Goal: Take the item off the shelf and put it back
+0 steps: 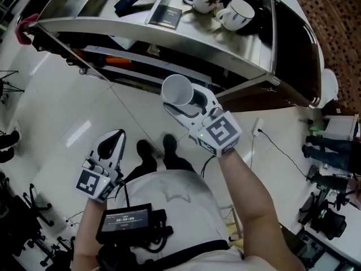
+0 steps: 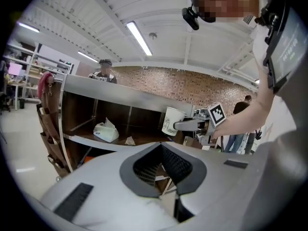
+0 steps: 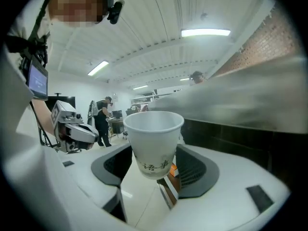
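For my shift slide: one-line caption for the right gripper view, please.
Right gripper grips a white paper cup between its jaws, near the steel shelf.

- The room is bright and evenly lit. Long ceiling tubes [image 2: 139, 37] overhead give the light, and in the right gripper view one burns out to pure white.
- In the head view the pale floor [image 1: 79, 133] carries soft streaks of reflected glare on the left.
- The steel top of the shelf [image 1: 169, 38] shines dully, while the compartments beneath it lie in deep shadow.
- Both gripper views are wide-angle: straight lines bow outward and the corners fall to black.
- In the right gripper view the near paper cup [image 3: 153, 141] is sharp, but the shelf on its right is smeared into grey streaks.
- The head view is slightly soft, and its lines bend at the far edges.
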A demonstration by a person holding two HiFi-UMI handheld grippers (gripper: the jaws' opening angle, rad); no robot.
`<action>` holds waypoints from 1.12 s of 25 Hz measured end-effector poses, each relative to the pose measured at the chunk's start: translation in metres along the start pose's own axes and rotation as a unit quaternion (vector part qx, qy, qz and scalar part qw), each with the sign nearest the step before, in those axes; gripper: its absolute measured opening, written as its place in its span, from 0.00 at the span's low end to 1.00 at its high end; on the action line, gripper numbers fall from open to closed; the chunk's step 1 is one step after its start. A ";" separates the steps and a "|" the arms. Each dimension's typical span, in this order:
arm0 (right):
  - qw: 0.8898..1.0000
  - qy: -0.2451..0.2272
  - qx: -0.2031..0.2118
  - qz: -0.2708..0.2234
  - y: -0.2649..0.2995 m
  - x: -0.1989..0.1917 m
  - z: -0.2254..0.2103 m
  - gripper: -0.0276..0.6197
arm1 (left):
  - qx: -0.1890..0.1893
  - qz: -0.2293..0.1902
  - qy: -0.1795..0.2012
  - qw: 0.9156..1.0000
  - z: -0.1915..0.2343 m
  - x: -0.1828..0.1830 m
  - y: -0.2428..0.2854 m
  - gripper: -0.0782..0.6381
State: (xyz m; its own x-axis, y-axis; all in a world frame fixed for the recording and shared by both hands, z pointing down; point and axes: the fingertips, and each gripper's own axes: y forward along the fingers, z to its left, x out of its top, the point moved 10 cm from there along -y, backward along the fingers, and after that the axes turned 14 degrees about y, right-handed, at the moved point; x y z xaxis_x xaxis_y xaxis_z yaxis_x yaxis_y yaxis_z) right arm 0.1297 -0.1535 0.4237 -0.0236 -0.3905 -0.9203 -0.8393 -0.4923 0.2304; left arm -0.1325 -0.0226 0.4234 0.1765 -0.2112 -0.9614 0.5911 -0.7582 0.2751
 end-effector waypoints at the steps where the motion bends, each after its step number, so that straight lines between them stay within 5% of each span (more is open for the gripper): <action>1: 1.000 -0.002 0.010 0.002 -0.004 0.004 0.009 0.45 | -0.002 -0.001 0.000 1.000 -0.001 0.004 -0.005 0.10; 16: 0.996 -0.008 0.079 0.043 -0.033 0.045 0.100 0.46 | -0.022 -0.051 0.040 0.998 -0.004 0.071 -0.028 0.09; 28: 0.995 -0.012 0.092 0.040 -0.039 0.042 0.125 0.46 | -0.027 -0.071 0.049 0.996 -0.015 0.084 -0.043 0.09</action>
State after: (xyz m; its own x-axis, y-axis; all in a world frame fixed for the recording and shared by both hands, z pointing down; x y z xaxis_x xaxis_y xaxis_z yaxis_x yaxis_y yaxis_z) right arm 0.0929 -0.0532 0.3368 -0.1049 -0.4030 -0.9092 -0.9196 -0.3087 0.2430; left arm -0.1313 0.0019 0.3306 0.1616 -0.0407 -0.9860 0.6568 -0.7413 0.1382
